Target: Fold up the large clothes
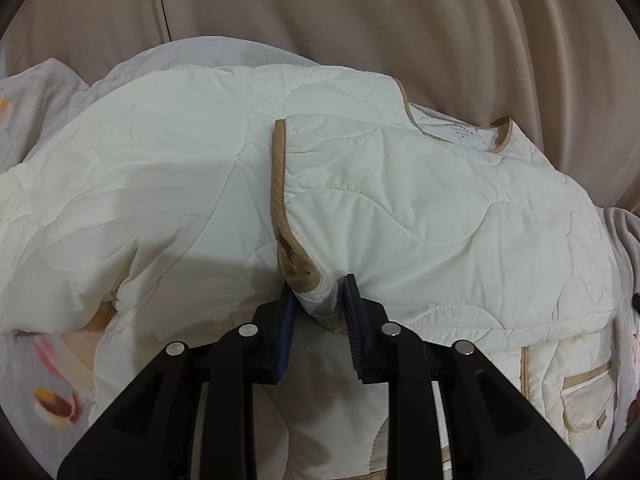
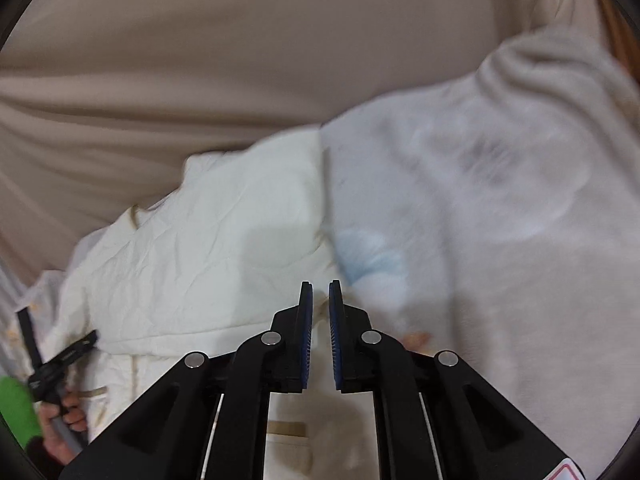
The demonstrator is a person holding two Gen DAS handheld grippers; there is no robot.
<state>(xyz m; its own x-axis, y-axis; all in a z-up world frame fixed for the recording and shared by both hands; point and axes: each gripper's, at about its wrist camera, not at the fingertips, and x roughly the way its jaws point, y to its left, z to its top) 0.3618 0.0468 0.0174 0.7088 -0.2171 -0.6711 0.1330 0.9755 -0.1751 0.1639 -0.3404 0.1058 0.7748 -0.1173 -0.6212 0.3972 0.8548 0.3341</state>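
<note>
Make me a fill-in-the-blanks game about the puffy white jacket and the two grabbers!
1. The left gripper pinches a fold of the white quilted ____.
2. The trim along the jacket's edge is colored ____.
3. The right gripper has its fingers nearly together with ____ between them.
4. The pads on the gripper's fingers are colored ____.

Missing words: jacket; tan; nothing; blue
</note>
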